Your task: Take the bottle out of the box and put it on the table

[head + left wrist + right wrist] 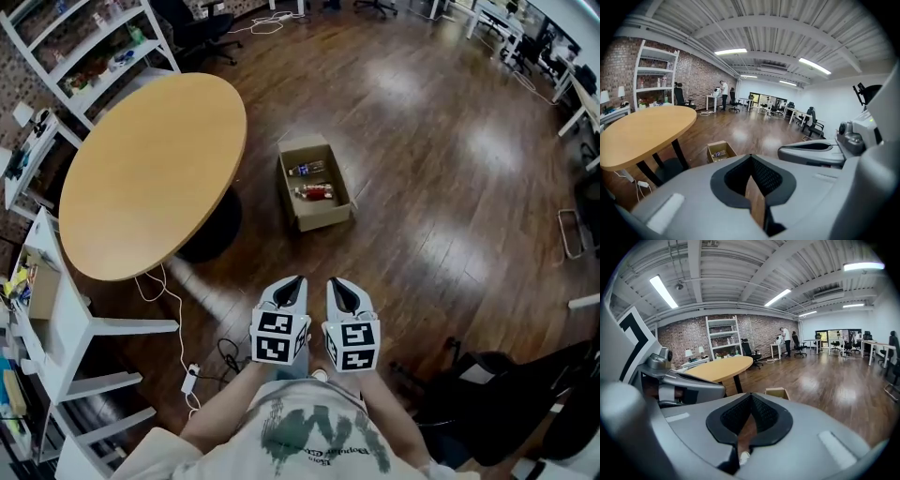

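Observation:
An open cardboard box stands on the wooden floor to the right of the round wooden table. Two bottles lie inside it: a clear one at the far end and a red-labelled one nearer me. My left gripper and right gripper are side by side close to my body, well short of the box, both shut with nothing in them. The left gripper view shows its jaws together, with the box ahead and lower left. In the right gripper view the box peeks over the jaws.
White shelving stands behind the table, and a white rack is at my left. A power cable and plug trail across the floor. A black chair sits at my lower right. Desks and chairs line the far end of the room.

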Available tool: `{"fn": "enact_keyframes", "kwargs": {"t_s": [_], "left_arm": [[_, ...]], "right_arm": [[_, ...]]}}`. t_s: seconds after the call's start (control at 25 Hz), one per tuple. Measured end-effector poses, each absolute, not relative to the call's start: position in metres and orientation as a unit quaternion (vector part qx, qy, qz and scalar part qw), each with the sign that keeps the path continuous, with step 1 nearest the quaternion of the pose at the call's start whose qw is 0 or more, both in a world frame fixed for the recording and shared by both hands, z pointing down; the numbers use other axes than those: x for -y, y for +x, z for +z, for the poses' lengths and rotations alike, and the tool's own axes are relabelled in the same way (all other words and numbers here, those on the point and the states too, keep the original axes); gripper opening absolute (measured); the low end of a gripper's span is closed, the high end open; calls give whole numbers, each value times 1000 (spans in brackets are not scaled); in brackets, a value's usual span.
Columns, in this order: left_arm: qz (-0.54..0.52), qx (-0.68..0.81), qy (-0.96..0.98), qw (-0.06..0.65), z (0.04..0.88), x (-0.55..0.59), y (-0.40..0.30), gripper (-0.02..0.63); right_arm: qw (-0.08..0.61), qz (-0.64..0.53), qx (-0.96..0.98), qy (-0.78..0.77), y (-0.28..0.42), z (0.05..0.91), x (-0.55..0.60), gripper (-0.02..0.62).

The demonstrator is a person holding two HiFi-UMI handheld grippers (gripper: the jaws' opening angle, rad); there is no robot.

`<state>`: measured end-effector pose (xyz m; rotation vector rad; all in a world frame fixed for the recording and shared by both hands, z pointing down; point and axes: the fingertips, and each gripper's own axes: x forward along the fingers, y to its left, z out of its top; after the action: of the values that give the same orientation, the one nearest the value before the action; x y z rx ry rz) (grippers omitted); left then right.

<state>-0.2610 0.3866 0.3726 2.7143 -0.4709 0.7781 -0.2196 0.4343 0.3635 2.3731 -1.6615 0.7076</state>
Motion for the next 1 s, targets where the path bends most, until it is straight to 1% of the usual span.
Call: {"fn": "enact_keyframes", "kwargs": {"t_s": [0.44, 0.68, 1.0], "left_arm": [[294, 132, 935, 147, 384, -295, -202, 0], [292, 130, 935, 156, 384, -249, -183, 0], [272, 131, 938, 172, 382, -212, -168, 0]], "right_arm": [[82, 259, 555, 787, -173, 371, -335, 0], [92, 255, 564, 780, -155, 367, -284, 0], [113, 247, 568, 777, -140, 366, -249, 0]]}}
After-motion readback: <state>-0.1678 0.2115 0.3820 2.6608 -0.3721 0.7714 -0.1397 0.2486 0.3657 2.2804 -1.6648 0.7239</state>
